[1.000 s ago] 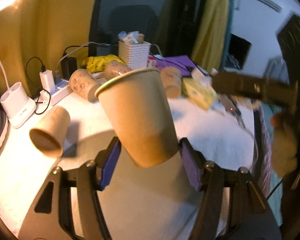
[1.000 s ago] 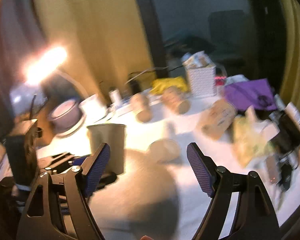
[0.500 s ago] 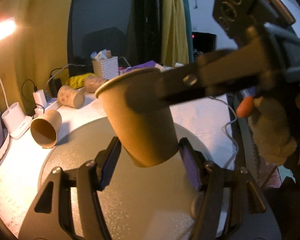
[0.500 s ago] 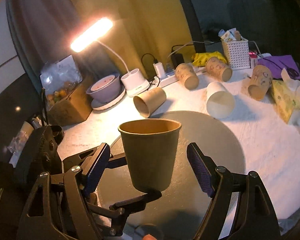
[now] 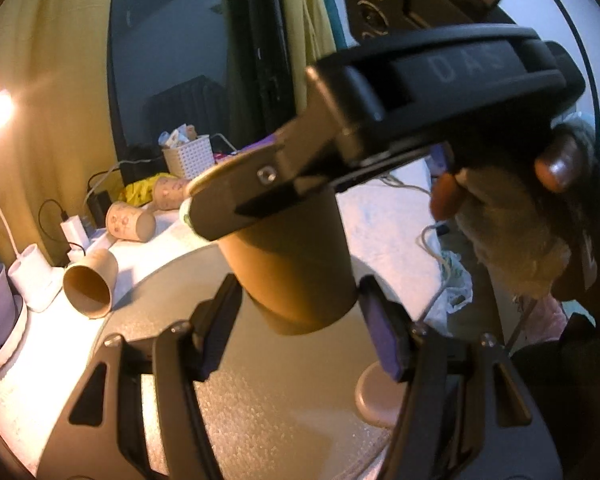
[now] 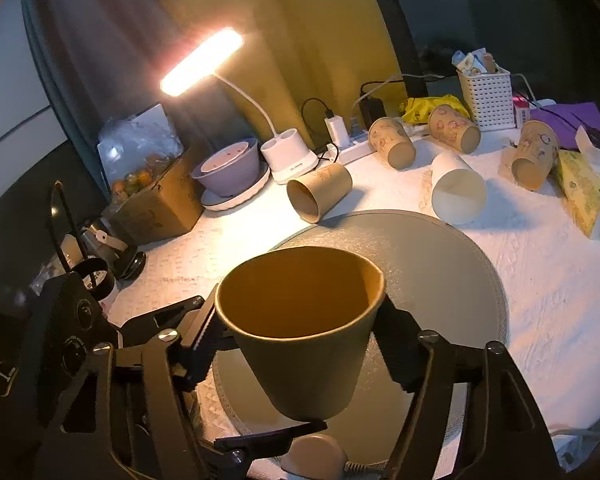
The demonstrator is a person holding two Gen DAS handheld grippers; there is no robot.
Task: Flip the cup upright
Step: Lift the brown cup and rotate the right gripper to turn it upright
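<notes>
A plain brown paper cup point(image 5: 292, 264) is held upright, mouth up, above a round grey mat point(image 5: 284, 400). My left gripper point(image 5: 300, 320) is shut on the cup's lower part. In the right wrist view the same cup point(image 6: 304, 344) sits between my right gripper's fingers point(image 6: 304, 364), which press its sides near the rim. The rim looks slightly squashed. In the left wrist view the right gripper's finger point(image 5: 260, 196) crosses the cup's rim.
Several paper cups lie on their sides on the white cloth: a brown one point(image 6: 320, 196), a white one point(image 6: 458, 188) and patterned ones point(image 6: 392, 148). A lit desk lamp point(image 6: 202, 60), purple bowl point(image 6: 228, 168), white basket point(image 6: 486, 96) and power strip stand behind.
My right gripper has come down and closed around the cup from the other side. The left gripper keeps holding the cup over the mat.
</notes>
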